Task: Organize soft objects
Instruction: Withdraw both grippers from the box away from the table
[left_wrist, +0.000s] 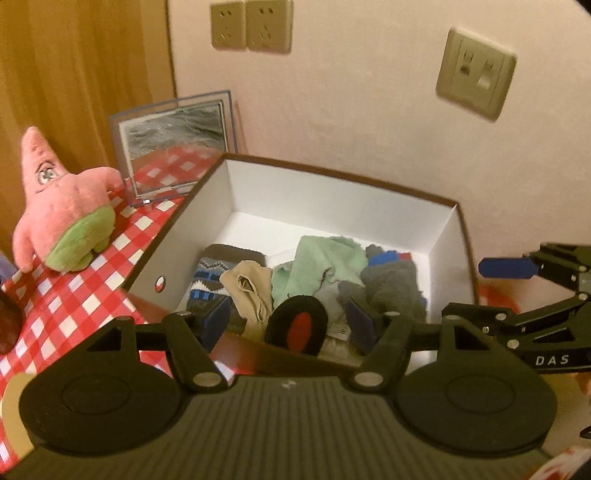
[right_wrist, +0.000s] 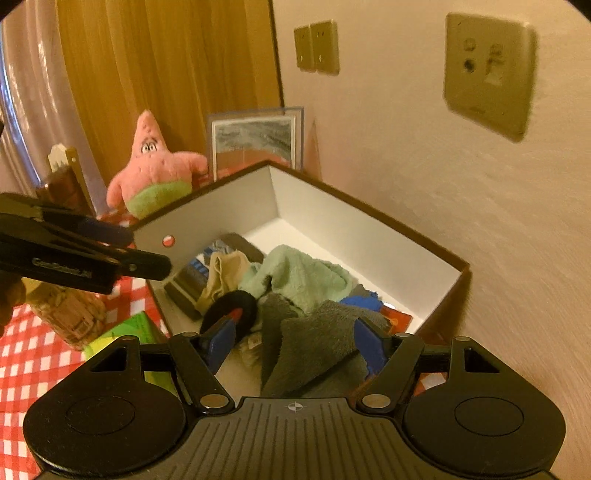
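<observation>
The box (left_wrist: 332, 192), brown outside and white inside, fills the middle of both my views, sitting on the red-checked tablecloth (left_wrist: 74, 306) against the pale wall (left_wrist: 369, 110). The soft things lie heaped on its floor toward the near end: a mint-green cloth (left_wrist: 325, 258) on top at the centre, a grey towel (right_wrist: 314, 339) to its right, a patterned knit sock (left_wrist: 210, 277) at the left, a beige sock (left_wrist: 251, 291) beside it, and a round black piece with a red patch (left_wrist: 297, 325) at the near wall.

My left tongs (left_wrist: 288, 325) stand wide apart in the lower middle of their view, blue pads (left_wrist: 216, 321) either side of the heap with nothing pinched between them. My right tongs (right_wrist: 295, 343) are just as wide; the grey towel shows between their pads (right_wrist: 369, 347), but I cannot tell whether either pad touches it. Nothing is gripped.

The pink star plush (left_wrist: 62, 206) stands on the cloth outside the box, at the left edge of the left view, next to a clear picture frame (left_wrist: 173, 147) leaning by the wall.

Under the towel a blue fabric (right_wrist: 364, 301) is mostly buried. A jar (right_wrist: 66, 314) and a green carton (right_wrist: 129, 332) at the lower left of the right view are partly hidden behind the tongs' bodies. Wall sockets (left_wrist: 251, 24) blur at the top.
</observation>
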